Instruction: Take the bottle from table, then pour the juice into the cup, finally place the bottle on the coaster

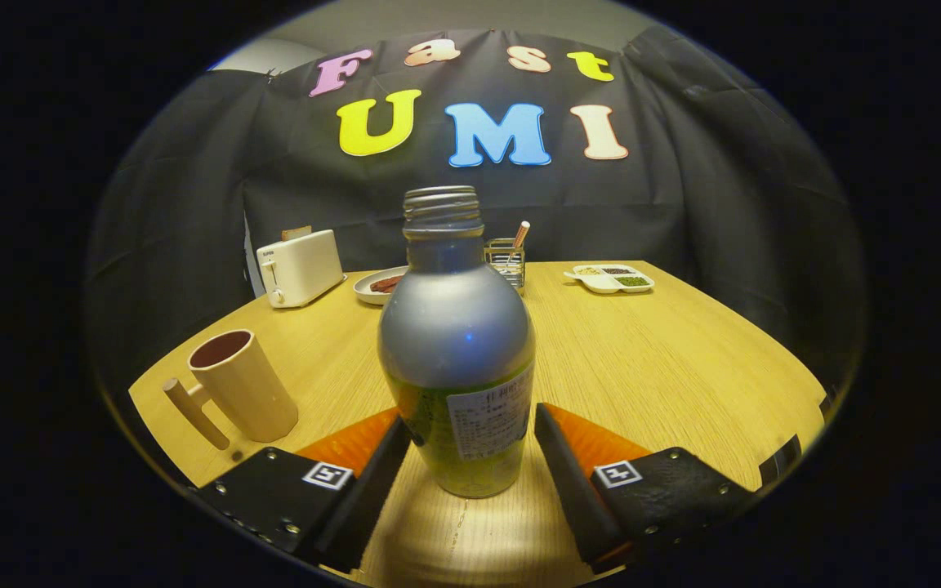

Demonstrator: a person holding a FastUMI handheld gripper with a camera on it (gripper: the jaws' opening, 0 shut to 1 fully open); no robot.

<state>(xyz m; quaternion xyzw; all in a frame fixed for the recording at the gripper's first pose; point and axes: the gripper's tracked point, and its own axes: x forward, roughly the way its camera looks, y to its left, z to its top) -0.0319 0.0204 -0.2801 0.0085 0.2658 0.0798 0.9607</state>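
The uncapped bottle (456, 351) — smooth, likely slippery — stands between the gripper (470, 449) fingers, which are spread open; its labelled lower body is best gripped.

bottle (456, 351) 1 | cup (238, 384) 1 | toaster (301, 266) 1 | plate (381, 285) 1 | tray (609, 278) 1

A white toaster (301, 267) stands at the far left of the wooden table (666, 359). Just right of the toaster lies a plate (379, 285) with something dark red. Further right stands a wire holder (507, 261), then, well apart, a divided tray (611, 278).
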